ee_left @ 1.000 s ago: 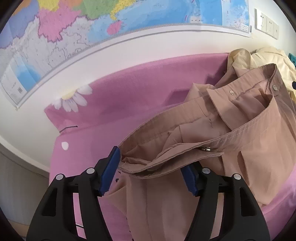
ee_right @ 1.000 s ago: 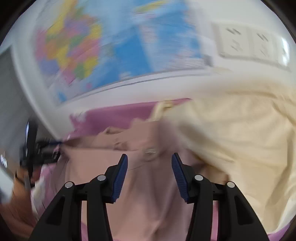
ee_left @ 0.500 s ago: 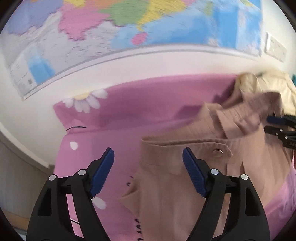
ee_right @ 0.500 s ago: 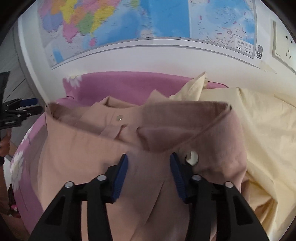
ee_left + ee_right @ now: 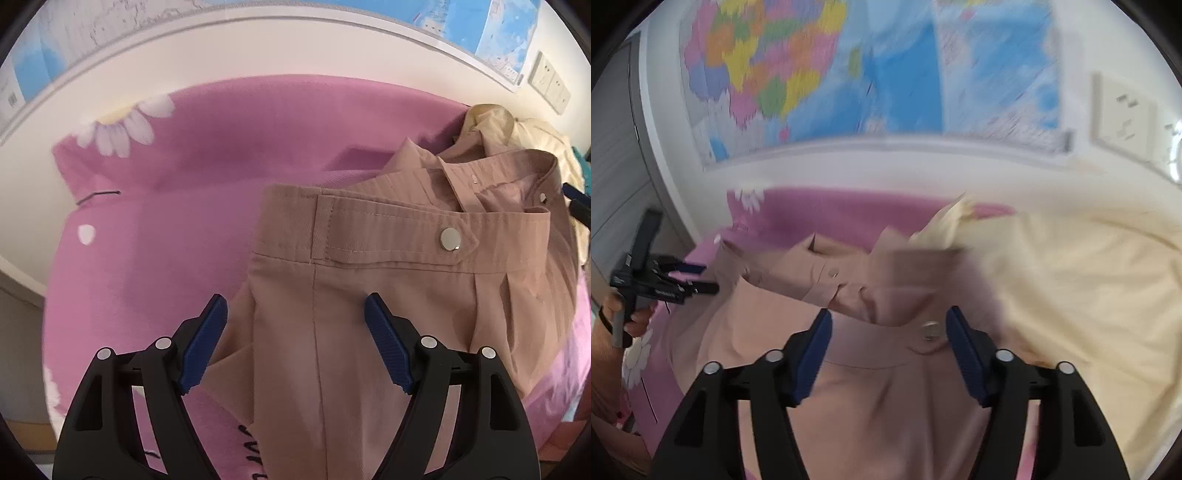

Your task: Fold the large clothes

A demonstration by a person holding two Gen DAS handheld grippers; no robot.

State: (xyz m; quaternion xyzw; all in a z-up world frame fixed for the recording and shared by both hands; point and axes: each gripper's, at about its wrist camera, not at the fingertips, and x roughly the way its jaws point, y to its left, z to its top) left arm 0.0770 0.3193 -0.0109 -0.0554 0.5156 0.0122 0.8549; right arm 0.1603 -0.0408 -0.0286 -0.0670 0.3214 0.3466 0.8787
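Pink daisy bedsheet [image 5: 192, 192] under wall map [image 5: 871, 70] | tan trousers [image 5: 369, 295] lay ahead of your claws | left gripper [image 5: 295, 343] jaws apart, empty | right gripper [image 5: 888, 354] jaws apart, empty

The tan trousers [image 5: 369, 314] are matt twill cloth with fine diagonal ribbing and visible stitching; their snap button [image 5: 449, 236] is shiny polished metal. The pink bedsheet [image 5: 192, 192] is soft matt cloth. The left gripper [image 5: 295, 328] has matt black plastic arms and ribbed blue pads [image 5: 386, 345]. The wall map [image 5: 886, 70] looks like glossy paper
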